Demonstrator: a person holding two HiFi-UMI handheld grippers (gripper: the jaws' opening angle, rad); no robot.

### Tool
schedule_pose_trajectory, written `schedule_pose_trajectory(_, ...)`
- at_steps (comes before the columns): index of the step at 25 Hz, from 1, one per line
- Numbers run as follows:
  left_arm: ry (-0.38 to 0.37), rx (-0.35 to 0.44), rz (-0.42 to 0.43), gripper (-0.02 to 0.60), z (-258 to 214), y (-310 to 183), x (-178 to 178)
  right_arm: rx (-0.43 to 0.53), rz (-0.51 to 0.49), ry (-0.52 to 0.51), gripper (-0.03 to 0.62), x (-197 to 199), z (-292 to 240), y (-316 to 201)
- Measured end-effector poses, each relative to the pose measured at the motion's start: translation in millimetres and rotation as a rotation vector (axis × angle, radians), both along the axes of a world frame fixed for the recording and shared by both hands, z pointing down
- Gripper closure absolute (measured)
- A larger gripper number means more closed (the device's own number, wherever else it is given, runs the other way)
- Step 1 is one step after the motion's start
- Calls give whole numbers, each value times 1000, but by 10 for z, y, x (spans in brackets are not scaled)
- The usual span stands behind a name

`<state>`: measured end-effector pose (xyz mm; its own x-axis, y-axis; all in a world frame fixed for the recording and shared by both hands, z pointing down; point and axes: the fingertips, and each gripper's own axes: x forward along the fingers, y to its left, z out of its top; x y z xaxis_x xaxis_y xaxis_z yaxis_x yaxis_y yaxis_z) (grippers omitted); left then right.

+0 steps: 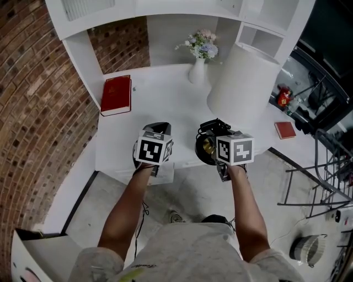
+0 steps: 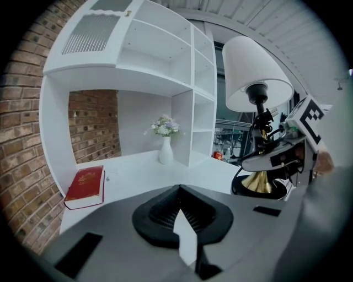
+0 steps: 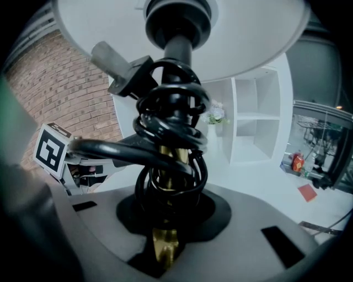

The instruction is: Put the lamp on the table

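From the head view: a white table under a shelved hutch, with a brick wall on the left. On the tabletop, a red book at the left, a white vase of pale flowers at the back, a smaller red book near the right edge. At the table's front edge, the lamp, white shade up toward the hutch, round black base right at the rim; set down on the tabletop or held just over it, hard to say from this height. At the foot of the lamp, the right gripper; just beside it on the left and clear of the lamp, the left gripper. From the left gripper view: jaws pressed together on nothing, only a thin white sliver at the seam between the black pads. Beyond them, the red book low at the left, the vase at the back, and at the right the lamp standing about upright, brass foot above the black base, right gripper clamped on the stem just over it. From the right gripper view: jaws pinched on the brass stem of the lamp, a black cord wound in loops round the stem just above the grip, the shade's underside across the top, the left gripper's marker cube at the left.
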<state>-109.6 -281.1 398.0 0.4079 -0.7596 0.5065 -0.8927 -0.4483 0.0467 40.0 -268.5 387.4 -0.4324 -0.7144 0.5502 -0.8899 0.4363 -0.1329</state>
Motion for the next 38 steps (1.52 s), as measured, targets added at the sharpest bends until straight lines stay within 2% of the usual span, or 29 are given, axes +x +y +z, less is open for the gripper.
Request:
schedule_pose_trajectory(14, -24, 25, -56, 586, 24, -94, -266, 18, -74, -7, 505, -309, 124, -176)
schedule_pose_trajectory(28, -67, 4, -258, 586, 214, -257, -1052, 28, -250, -18, 506, -948, 282, -672)
schedule_pose_trajectory(38, -87, -38, -378, 586, 354, -401, -1398, 16, -361, -11, 505, -1290, 440, -1118)
